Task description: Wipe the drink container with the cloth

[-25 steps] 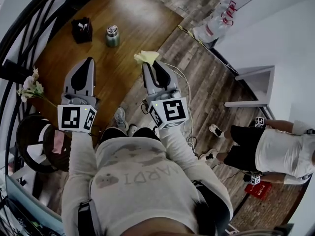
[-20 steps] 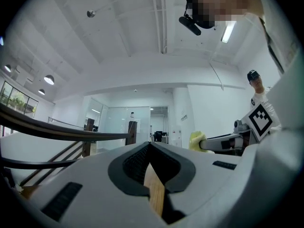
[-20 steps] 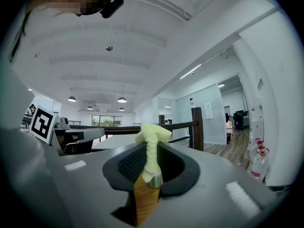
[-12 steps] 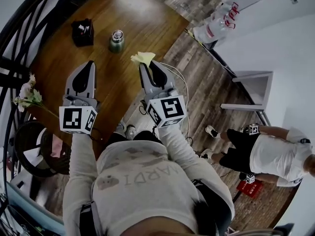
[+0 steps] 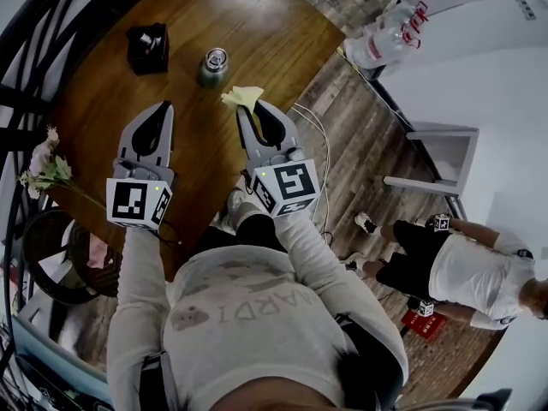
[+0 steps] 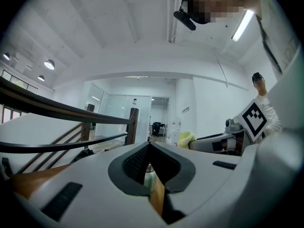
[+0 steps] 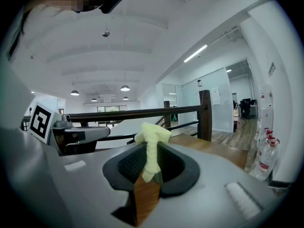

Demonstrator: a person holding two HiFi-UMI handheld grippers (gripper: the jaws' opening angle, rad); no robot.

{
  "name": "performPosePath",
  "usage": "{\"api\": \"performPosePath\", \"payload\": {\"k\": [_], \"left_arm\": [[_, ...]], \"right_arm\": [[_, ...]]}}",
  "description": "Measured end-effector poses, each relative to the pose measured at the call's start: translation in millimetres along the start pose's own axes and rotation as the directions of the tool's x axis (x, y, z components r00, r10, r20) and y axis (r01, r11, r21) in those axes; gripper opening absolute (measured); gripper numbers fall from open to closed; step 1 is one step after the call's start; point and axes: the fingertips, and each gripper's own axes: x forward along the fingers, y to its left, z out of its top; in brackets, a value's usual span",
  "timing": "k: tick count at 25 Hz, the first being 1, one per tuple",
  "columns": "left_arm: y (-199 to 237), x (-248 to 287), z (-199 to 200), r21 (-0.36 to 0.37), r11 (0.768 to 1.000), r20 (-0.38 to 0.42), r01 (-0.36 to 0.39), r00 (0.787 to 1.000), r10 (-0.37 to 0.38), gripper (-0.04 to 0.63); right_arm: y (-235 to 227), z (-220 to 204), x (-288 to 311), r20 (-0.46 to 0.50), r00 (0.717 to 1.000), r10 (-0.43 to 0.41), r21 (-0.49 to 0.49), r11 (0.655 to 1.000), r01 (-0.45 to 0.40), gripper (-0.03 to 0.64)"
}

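A small green metal drink container (image 5: 214,66) with a silver lid stands upright on the round wooden table (image 5: 111,84). My right gripper (image 5: 249,106) is shut on a pale yellow cloth (image 5: 241,97), held above the table just right of and nearer than the container. In the right gripper view the cloth (image 7: 151,146) is pinched between the jaws and sticks up past them. My left gripper (image 5: 161,110) hovers over the table to the left, jaws shut with nothing held. In the left gripper view the container (image 6: 150,177) shows as a sliver past the shut jaws.
A black box (image 5: 147,46) sits on the table left of the container. Flowers (image 5: 47,165) lie at the table's left edge above a dark chair (image 5: 51,255). A dark railing (image 5: 38,24) curves round the far left. A person (image 5: 462,268) stands at the right on the wood floor.
Both grippers have moved forward over the table toward the container, the right one carrying the cloth closer to it. The view has shifted with them.
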Motion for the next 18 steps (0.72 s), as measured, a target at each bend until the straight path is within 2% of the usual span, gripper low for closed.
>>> {"api": "performPosePath", "payload": {"k": [11, 18], "left_arm": [[16.5, 22.8, -27.7, -0.043, 0.998, -0.061, -0.042, 0.997, 0.039, 0.006], [18.5, 57.0, -36.2, -0.026, 0.999, -0.1, -0.025, 0.995, 0.022, 0.005]], "right_arm": [[-9.2, -42.2, 38.0, -0.1, 0.991, 0.086, 0.0, 0.996, -0.087, 0.077], [-22.0, -69.7, 62.1, -0.174, 0.974, 0.144, -0.003, 0.989, -0.146, 0.077]]}}
